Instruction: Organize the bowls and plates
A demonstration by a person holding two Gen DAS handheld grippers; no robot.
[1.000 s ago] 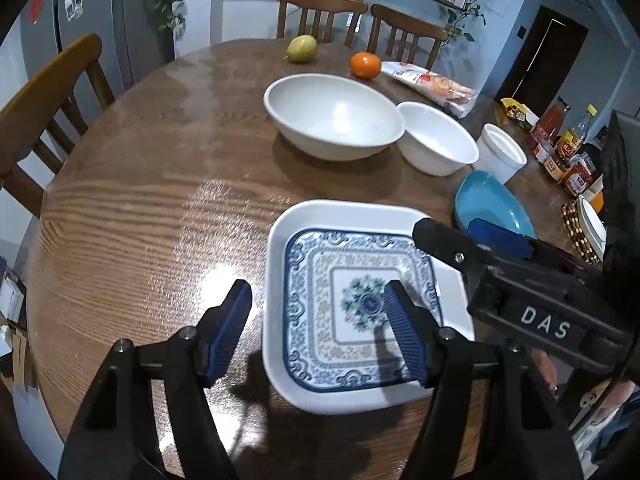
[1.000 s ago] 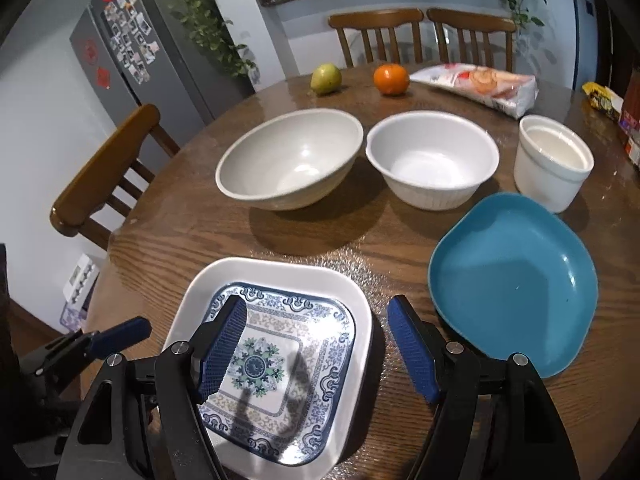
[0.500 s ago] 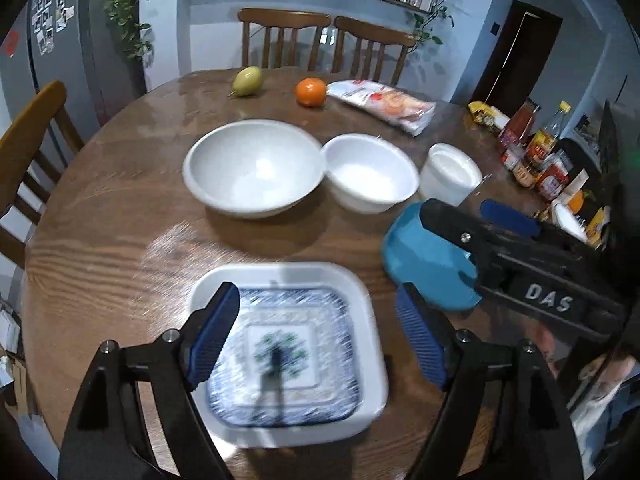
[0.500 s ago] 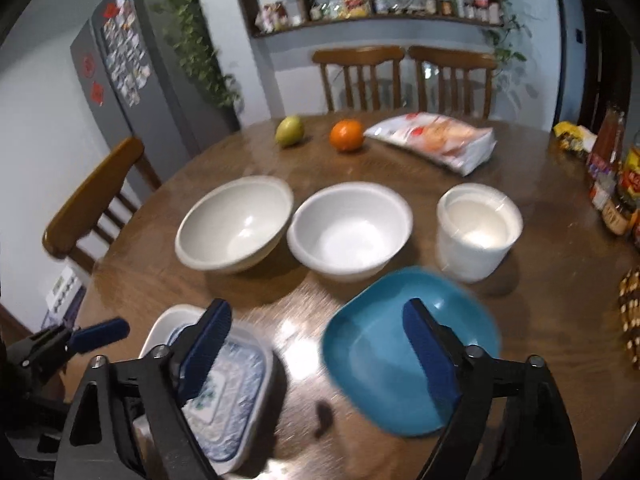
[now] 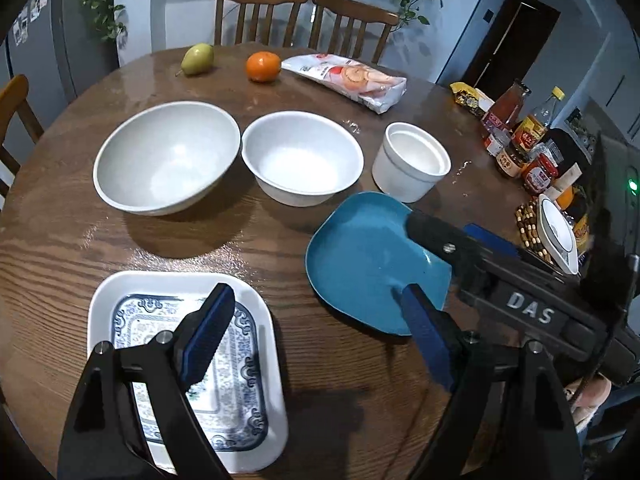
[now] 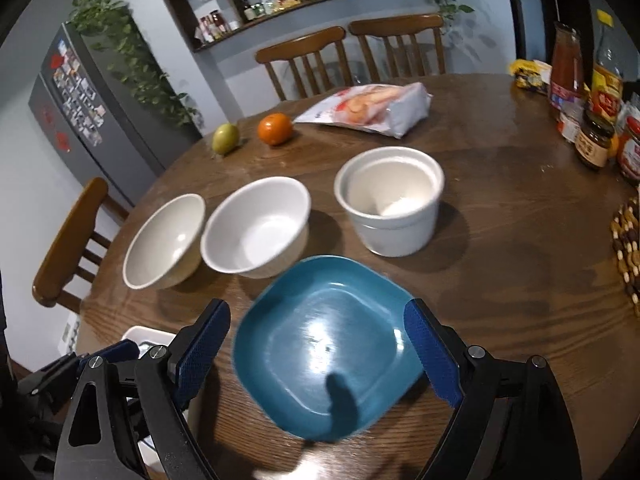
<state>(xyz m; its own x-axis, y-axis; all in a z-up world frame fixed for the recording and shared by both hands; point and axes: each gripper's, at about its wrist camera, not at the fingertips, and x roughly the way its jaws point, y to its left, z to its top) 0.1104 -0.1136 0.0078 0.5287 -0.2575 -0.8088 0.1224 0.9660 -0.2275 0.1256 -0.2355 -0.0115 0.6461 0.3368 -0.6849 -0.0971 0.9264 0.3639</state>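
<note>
Right tongs [image 6: 316, 356] shifted off the patterned plate [image 5: 240, 420], now gaping empty above the blue plate [image 6: 320, 344].

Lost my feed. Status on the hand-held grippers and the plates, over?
Both hand-held grippers open, empty: left, right. Blue plate and patterned plate flat on table, apart. Nothing blocking.

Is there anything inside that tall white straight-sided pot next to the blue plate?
The tall white straight-sided pot looks empty: bare white walls and part of its floor show. Its near wall hides the rest of the bottom.
</note>
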